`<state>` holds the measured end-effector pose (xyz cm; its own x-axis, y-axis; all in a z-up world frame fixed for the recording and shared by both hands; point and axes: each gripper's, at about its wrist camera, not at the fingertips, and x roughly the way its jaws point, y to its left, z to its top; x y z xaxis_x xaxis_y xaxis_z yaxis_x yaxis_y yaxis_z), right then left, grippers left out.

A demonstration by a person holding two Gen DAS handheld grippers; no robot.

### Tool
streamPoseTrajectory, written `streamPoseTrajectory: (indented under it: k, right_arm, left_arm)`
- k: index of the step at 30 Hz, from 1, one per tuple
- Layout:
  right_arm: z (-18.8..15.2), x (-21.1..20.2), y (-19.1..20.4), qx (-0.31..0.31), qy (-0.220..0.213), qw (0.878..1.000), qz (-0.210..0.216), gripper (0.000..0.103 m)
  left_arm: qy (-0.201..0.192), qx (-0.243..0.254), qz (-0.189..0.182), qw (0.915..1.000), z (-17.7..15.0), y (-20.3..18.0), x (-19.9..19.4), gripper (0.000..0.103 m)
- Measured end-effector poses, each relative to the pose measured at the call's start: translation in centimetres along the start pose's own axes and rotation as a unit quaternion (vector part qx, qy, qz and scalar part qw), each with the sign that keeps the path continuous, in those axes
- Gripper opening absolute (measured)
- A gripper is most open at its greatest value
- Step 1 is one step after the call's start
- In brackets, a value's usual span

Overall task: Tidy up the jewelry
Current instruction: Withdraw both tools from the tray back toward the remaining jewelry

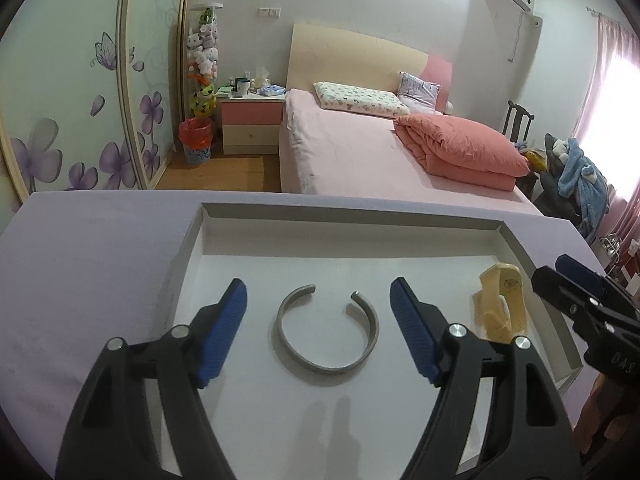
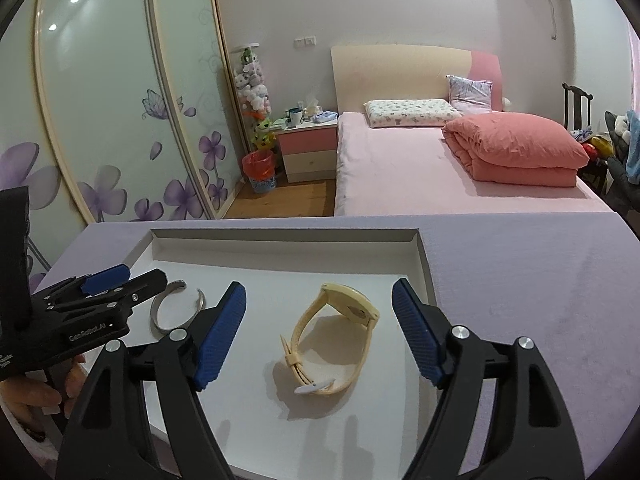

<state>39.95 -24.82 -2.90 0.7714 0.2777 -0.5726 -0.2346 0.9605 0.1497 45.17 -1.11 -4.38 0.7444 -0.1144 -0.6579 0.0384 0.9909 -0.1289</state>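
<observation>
Surroundings: lilac table (image 1: 92, 264) in a bedroom, pink bed (image 1: 352, 148) straight behind it, folded coral duvet (image 1: 464, 148) on top, nightstand (image 1: 250, 124) and red-lined bin (image 1: 195, 140) off to the left by the floral wardrobe doors (image 1: 60, 92). None of it is near the work area.

Only obstruction: each gripper's body cuts into the other's view. In the right wrist view the left one partly covers the bangle's left edge.

Container: shallow white tray (image 1: 348, 236) on the table. Two items inside, well apart:
- silver open bangle (image 1: 326, 334), lying flat, gap facing away
- cream-yellow watch (image 2: 334, 338), on its side, strap buckled in a loop

Left gripper (image 1: 319, 332): jaws spread, straddling the bangle, pads (image 1: 224, 332) not touching it.
Right gripper (image 2: 319, 336): jaws spread around the watch, clear gap on both sides, nothing grasped.
</observation>
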Motion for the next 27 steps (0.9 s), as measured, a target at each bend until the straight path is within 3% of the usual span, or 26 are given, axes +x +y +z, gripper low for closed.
streamPoseTrajectory:
  k: [13,27]
  right_arm:
    - [-0.7,-3.6,0.5,-0.01,-0.013,1.0,-0.007,0.075]
    - [-7.5,-10.6,1.9,-0.015,0.008,1.0,0.002,0.077]
  left_arm:
    - [-0.018,0.005,0.012,0.9997,-2.2,2.3,-5.4,0.073]
    - [-0.017,-0.004,0.002,0.9998,-10.7,4.3,-13.7,0.076]
